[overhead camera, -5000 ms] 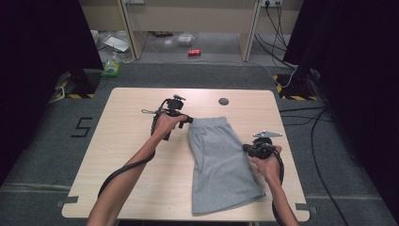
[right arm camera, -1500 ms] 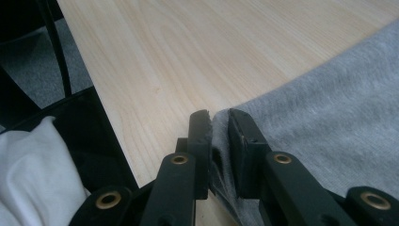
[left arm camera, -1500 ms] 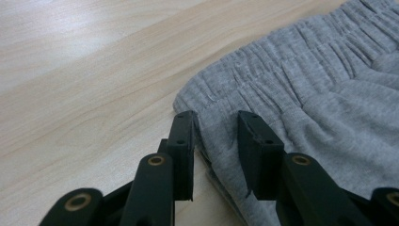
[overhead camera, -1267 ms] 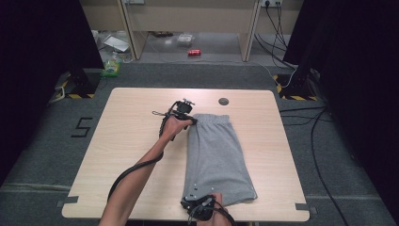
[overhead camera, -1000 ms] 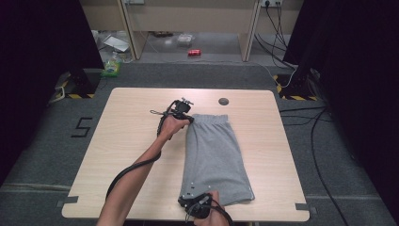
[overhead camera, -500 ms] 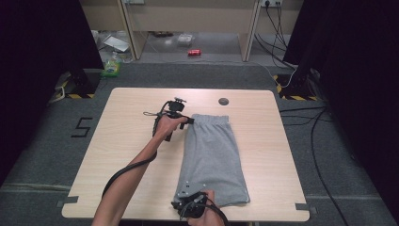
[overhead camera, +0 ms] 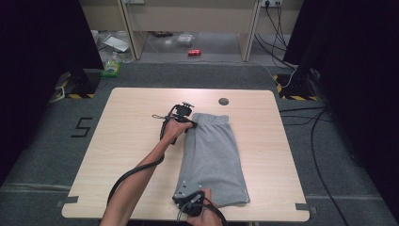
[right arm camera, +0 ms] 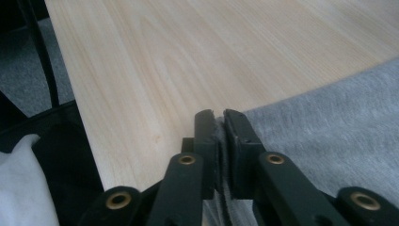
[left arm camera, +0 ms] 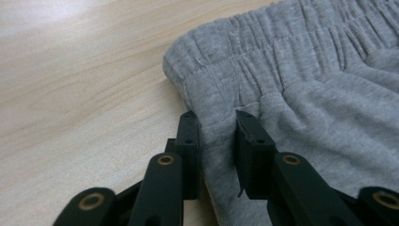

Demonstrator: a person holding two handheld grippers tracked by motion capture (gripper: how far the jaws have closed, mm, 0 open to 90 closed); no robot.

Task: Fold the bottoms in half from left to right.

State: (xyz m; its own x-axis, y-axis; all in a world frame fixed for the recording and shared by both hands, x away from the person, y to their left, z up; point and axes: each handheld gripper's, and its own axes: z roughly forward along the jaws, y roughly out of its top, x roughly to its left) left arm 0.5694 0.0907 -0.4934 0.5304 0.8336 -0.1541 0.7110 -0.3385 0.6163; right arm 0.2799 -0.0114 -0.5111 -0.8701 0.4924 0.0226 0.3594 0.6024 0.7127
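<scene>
Right gripper view has the right tool [right arm camera: 219,117] nearest to where I stand, at the tabletop's [right arm camera: 155,70] front edge, its two black jaws pressed together on a thin fold of the grey shorts [right arm camera: 329,136]. That pinched bit is the hem corner; the rest of the cloth spreads away to one side of the jaws, and bare wood runs ahead of them. From the high view the right tool [overhead camera: 189,201] sits at the near left corner of the shorts [overhead camera: 211,155], which lie flat and lengthwise, waistband at the far end. Farther off, the left tool [overhead camera: 188,123] is at the far left corner. Left gripper view shows the left tool [left arm camera: 217,123] just after closing, jaws clamped on a ridge of cloth below the gathered waistband [left arm camera: 263,47], pads pressing both sides, with wood [left arm camera: 84,84] beside it.
</scene>
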